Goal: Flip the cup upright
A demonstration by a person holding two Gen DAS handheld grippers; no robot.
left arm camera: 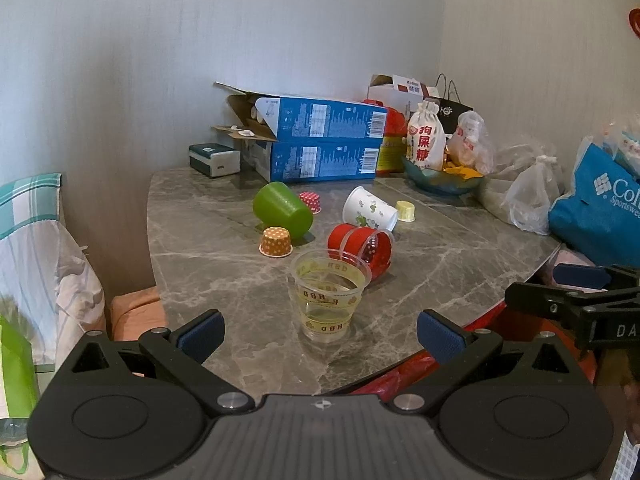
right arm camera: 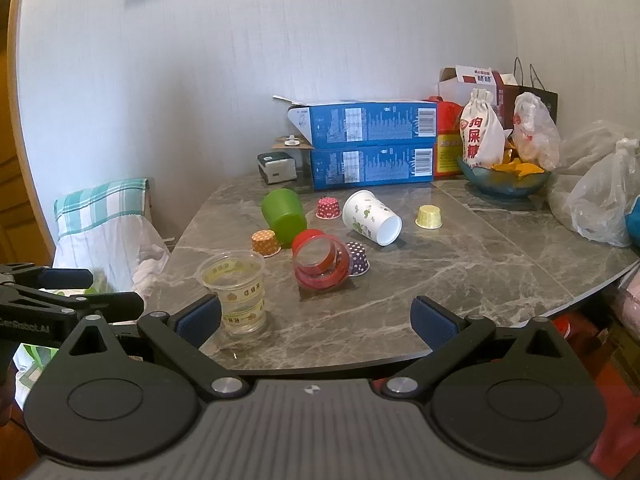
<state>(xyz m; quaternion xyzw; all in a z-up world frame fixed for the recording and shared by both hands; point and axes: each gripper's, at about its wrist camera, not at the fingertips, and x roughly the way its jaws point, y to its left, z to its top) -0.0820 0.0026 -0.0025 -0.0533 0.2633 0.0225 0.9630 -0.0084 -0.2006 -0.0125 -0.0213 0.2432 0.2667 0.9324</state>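
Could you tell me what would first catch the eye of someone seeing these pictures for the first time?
Probably the scatter of bright cups on the marble table: a green cup, a red cup and a white printed cup all lie on their sides mid-table. Nearer the front edge, a clear cup stands upright, with stacked blue boxes against the wall.

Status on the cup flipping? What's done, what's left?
Done: the clear cup stands upright near the table edge. In hand: nothing; left tool and right tool are both open. Left: the green cup, red cup and white cup lie on their sides.
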